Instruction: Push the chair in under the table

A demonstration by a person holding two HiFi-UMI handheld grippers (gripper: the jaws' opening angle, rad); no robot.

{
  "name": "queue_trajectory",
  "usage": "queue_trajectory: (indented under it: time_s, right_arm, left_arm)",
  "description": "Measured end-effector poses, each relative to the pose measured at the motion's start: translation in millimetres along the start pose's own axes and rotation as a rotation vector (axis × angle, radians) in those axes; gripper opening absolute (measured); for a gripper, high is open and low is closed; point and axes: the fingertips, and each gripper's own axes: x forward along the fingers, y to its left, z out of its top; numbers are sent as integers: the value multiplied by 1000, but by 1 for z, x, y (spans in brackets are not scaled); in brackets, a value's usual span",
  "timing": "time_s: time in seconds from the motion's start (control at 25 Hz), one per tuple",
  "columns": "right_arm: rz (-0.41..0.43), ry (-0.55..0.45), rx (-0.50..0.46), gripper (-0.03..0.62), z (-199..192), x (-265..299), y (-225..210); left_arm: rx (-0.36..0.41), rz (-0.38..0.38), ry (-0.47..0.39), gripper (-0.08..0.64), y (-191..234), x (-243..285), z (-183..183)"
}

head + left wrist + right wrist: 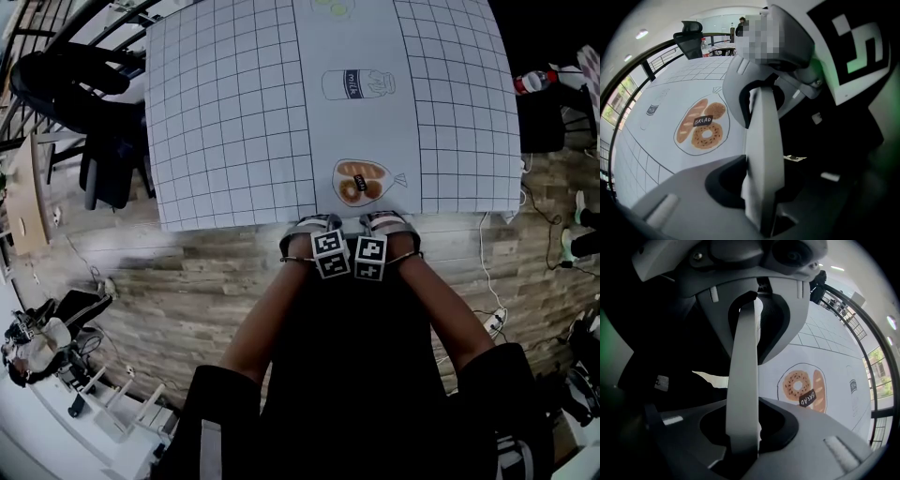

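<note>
A black chair [347, 356] stands between the person's arms, its backrest top close to the near edge of the table [234, 112], which is covered by a white grid cloth. Both grippers sit side by side on the backrest top, pointing down. The left gripper [314, 228] and the right gripper [389, 225] are each shut on the dark backrest. In the left gripper view its pale finger [761, 154] stands against the black chair [825, 140], and in the right gripper view the finger [743, 380] does the same with the chair [670, 357]. A bread drawing [361, 181] lies just beyond them.
A black office chair [84, 94] stands at the table's far left corner. A red-capped bottle [534, 82] lies at the right. Cables and a power strip [494, 322] run over the wooden floor to the right. White furniture [112, 412] sits at lower left.
</note>
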Motion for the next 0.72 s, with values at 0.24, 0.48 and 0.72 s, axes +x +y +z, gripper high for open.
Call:
queue_trajectory:
  time_s: [0.24,0.48,0.72]
  right_arm:
    - [8,5,11,91,-1,2,-1]
    - [31,30,-9,92,-6,7,4]
    - [52,0,26,123,-1,1,3]
  left_arm:
    - [22,-14,-9,101,2,1,1]
    - [23,-26,-19,106,2,1,2]
    - [-2,-3,-20,101,2,0,1]
